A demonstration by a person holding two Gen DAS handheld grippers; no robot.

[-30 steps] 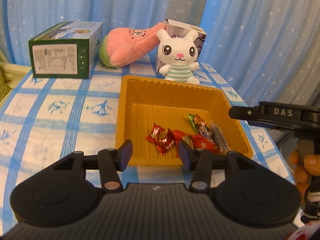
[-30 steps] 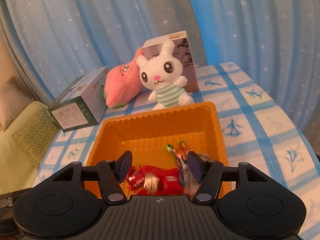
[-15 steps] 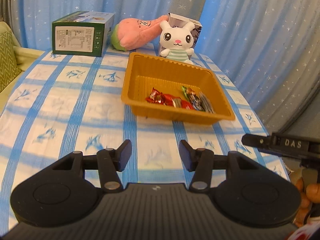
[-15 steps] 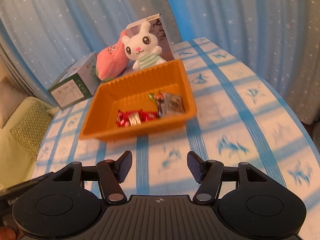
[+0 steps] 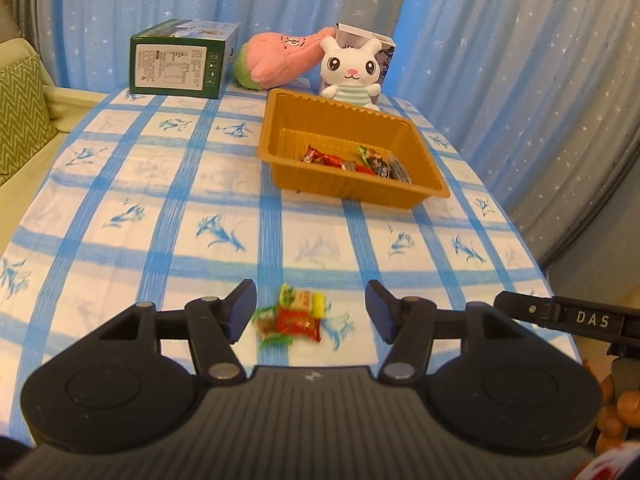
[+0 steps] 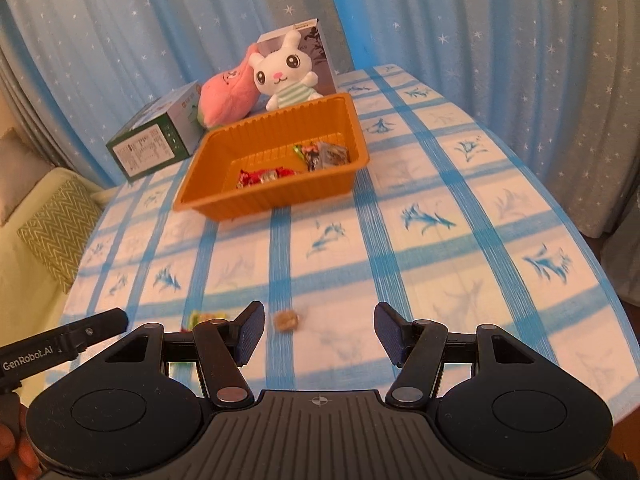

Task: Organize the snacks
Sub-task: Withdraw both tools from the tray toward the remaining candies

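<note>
Left gripper (image 5: 311,312): my jaws have just been spreading, nothing pinched; wrapped snacks (image 5: 294,318) lie between them on the table.
Right gripper (image 6: 319,334): spread, empty; brown candy (image 6: 286,321) just ahead, left of centre.
Tray (image 5: 416,196): well beyond, already holding snacks.

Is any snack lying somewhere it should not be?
Yes. A few wrapped snacks and one small brown candy lie loose on the tablecloth near the grippers, while the rest are in the orange tray.
</note>
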